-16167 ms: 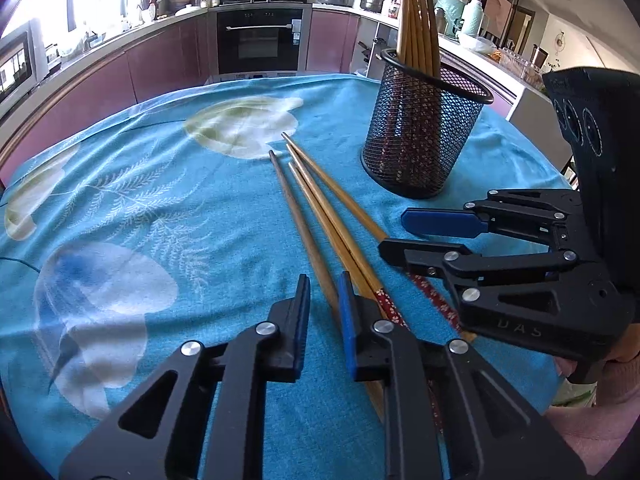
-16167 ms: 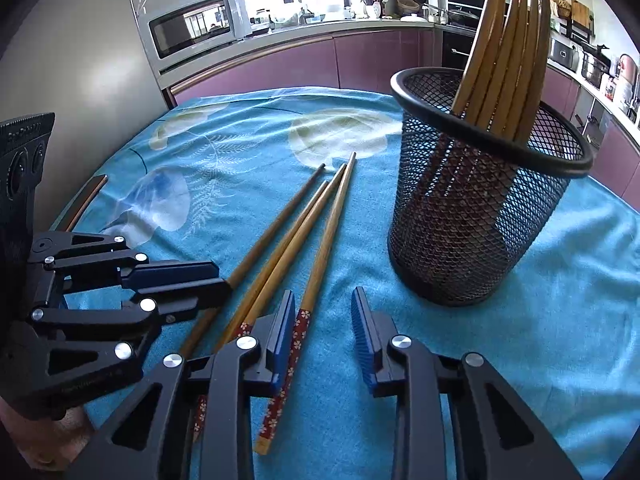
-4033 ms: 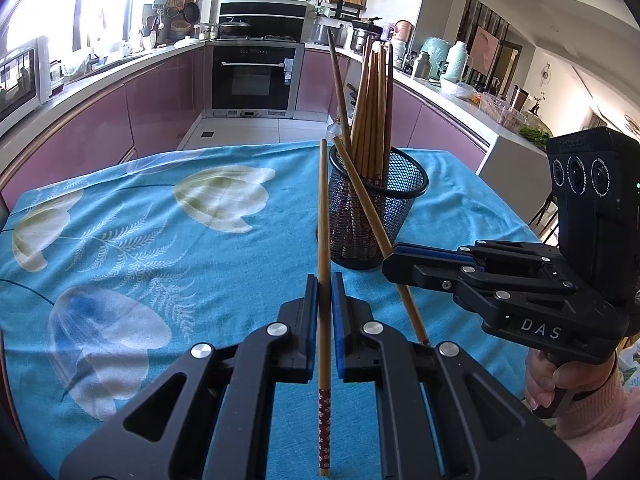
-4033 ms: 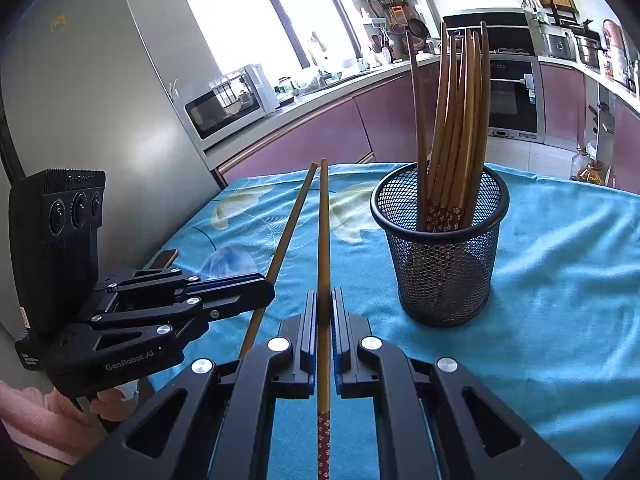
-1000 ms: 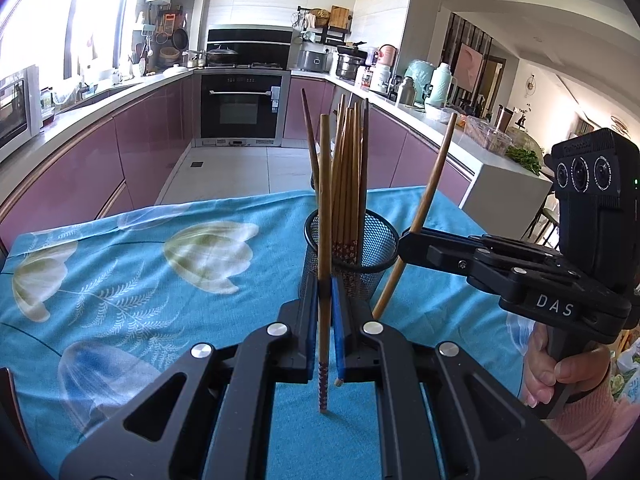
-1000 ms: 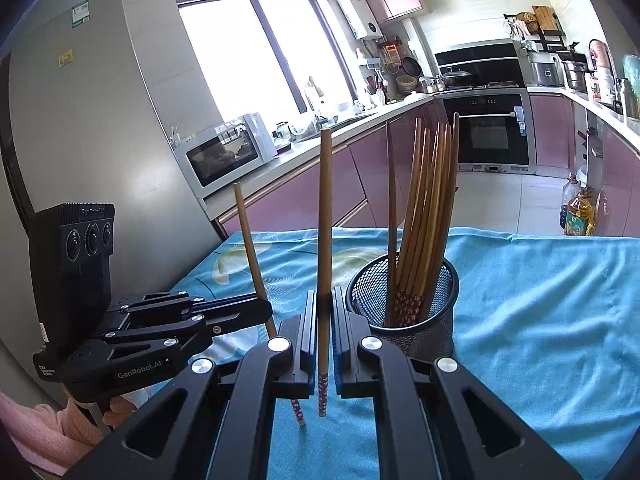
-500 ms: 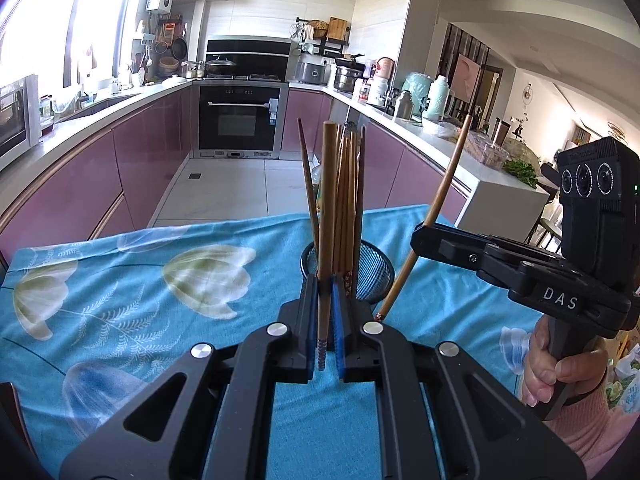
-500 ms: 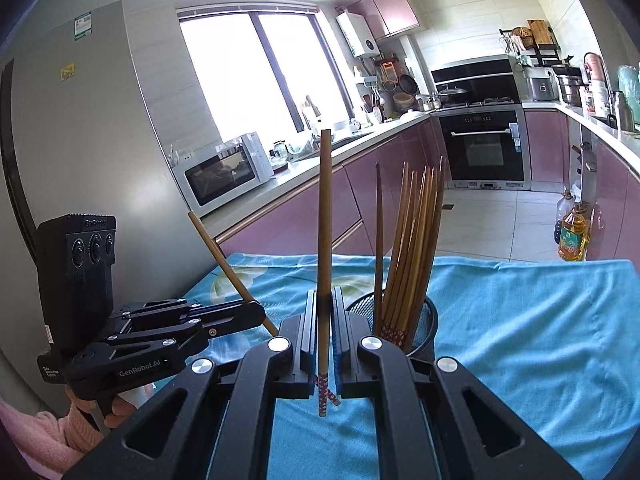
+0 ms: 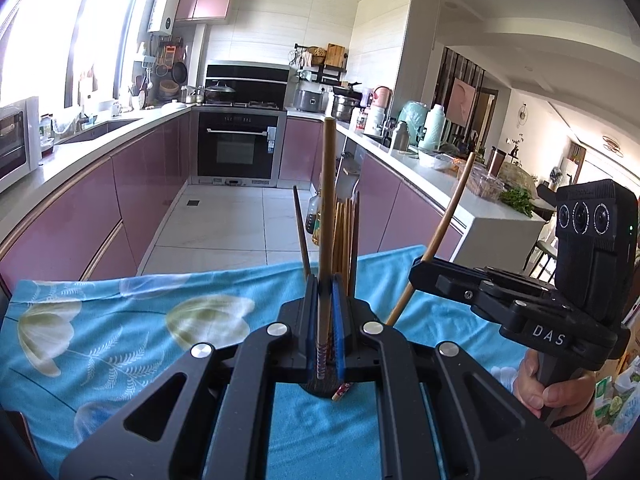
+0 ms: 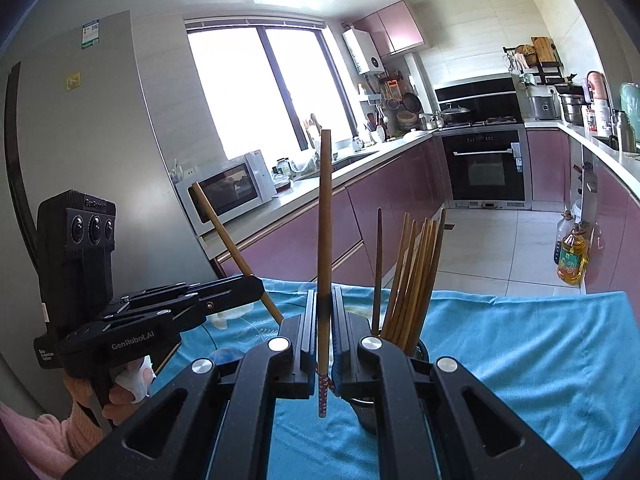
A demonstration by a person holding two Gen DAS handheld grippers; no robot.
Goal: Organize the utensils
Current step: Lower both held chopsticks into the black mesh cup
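Our left gripper (image 9: pixel 325 320) and right gripper (image 10: pixel 324 336) each squeeze one light, stiff, slippery chopstick (image 9: pixel 326 216) near its patterned end.

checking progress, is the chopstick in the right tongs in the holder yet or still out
Out. The right tongs are shut on the chopstick, upright, its patterned end hanging free above the tablecloth, beside the mesh holder.

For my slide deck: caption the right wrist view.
Right hand-held gripper clamps a wooden chopstick upright beside the black mesh holder on the blue floral tablecloth.
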